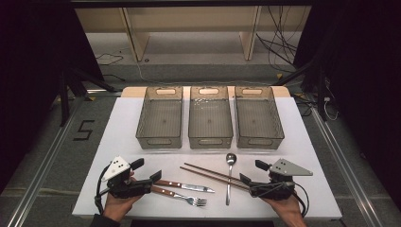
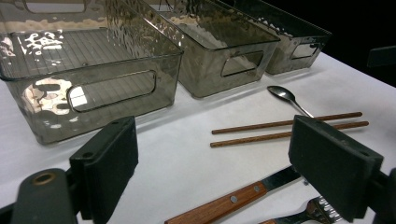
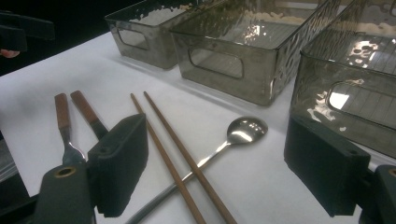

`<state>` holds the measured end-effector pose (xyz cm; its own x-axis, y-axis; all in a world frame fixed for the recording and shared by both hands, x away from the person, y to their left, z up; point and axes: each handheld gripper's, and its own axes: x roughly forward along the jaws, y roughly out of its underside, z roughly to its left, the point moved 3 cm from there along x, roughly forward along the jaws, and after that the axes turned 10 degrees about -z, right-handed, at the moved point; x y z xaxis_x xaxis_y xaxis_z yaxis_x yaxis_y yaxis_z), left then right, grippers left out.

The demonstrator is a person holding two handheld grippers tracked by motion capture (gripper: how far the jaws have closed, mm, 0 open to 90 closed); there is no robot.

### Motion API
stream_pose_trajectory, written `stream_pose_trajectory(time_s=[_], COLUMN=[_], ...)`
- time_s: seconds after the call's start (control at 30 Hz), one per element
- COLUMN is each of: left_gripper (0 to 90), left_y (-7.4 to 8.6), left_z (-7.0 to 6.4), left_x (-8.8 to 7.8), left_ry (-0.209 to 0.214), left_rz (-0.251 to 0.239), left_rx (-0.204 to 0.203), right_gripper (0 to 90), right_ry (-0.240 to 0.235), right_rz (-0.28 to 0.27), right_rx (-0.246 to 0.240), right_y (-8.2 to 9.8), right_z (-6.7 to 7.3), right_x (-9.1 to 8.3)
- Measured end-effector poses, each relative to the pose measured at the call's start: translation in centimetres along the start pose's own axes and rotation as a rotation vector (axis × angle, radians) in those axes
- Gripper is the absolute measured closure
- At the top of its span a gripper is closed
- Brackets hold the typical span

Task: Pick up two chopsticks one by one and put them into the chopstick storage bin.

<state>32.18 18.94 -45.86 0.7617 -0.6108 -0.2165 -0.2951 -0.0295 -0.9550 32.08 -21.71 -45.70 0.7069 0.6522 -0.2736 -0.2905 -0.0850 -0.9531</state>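
Note:
On the white table (image 1: pixel 302 156) lie a wood-handled knife (image 1: pixel 187 185), a wood-handled fork (image 1: pixel 182 196), two brown chopsticks (image 1: pixel 213 174) and a steel spoon (image 1: pixel 230 175). My left gripper (image 1: pixel 146 169) rests at the front left, open, its jaws empty and pointing toward the knife and fork handles. In the left gripper view the knife (image 2: pixel 233 198) lies just beyond the open jaws. My right gripper (image 1: pixel 252 171) rests at the front right, open and empty, beside the spoon handle and the chopstick ends. The right gripper view shows the spoon (image 3: pixel 243 130) and chopsticks (image 3: pixel 173 149) ahead of its jaws.
Three smoky see-through bins stand side by side at the back: left (image 1: pixel 158 141), middle (image 1: pixel 210 141), right (image 1: pixel 260 141), all without contents. The table's front edge is just behind both hands. Dark floor and cables surround the table.

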Motion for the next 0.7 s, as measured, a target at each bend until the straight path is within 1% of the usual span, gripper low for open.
stream_pose_trajectory(time_s=[0.37, 0.5, 0.57, 0.7], left_gripper=[15.2, 15.2, 15.2, 15.2], left_y=[0.0, 0.0, 0.0, 0.0], left_z=[0.0, 0.0, 0.0, 0.0], left_x=[0.0, 0.0, 0.0, 0.0], left_ry=[0.000, -0.002, -0.003, -0.003], left_rz=[-0.002, -0.005, -0.004, -0.004], left_rx=[-0.008, -0.009, -0.010, -0.011], right_gripper=[23.3, 23.7, 24.0, 25.0], right_ry=[-0.014, -0.018, -0.026, -0.037], right_rz=[0.011, 0.021, 0.044, 0.088], right_rx=[-0.003, -0.014, -0.019, -0.059], right_y=[-0.5, -0.8, -1.0, -1.7], right_z=[0.1, 0.0, 0.0, 0.0], right_x=[0.2, 0.3, 0.4, 0.7])
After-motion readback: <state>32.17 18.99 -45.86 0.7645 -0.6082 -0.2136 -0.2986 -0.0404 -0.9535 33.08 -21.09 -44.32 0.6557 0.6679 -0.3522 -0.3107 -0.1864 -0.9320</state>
